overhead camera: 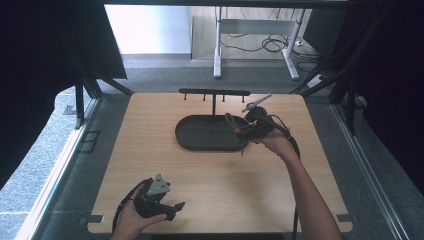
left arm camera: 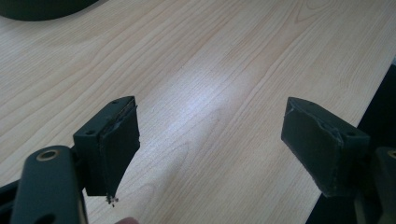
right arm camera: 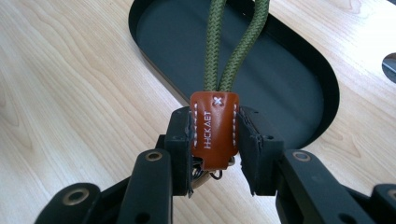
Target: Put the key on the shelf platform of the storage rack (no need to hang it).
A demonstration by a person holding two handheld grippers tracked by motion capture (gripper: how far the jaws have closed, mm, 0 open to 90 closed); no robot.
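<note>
My right gripper (right arm camera: pixel 215 140) is shut on a keychain (right arm camera: pixel 215 128): a brown leather tab stitched in white, with a green cord loop (right arm camera: pixel 236 44) rising out of it. In the high view the right gripper (overhead camera: pixel 243 133) holds the keychain (overhead camera: pixel 235 125) over the right end of a black oval tray (overhead camera: pixel 200 142), its loop standing up and a thin piece hanging below. Behind the tray rises a black T-shaped rack with small hooks (overhead camera: pixel 214 93). My left gripper (left arm camera: pixel 210 144) is open and empty just above the bare wood, near the table's front left edge (overhead camera: pixel 177 206).
The wooden table (overhead camera: pixel 150 165) ends in dark floor on all sides. The tray (right arm camera: pixel 280 79) lies right under and beyond the held keychain. A white desk frame with cables (overhead camera: pixel 260 30) stands far behind the table.
</note>
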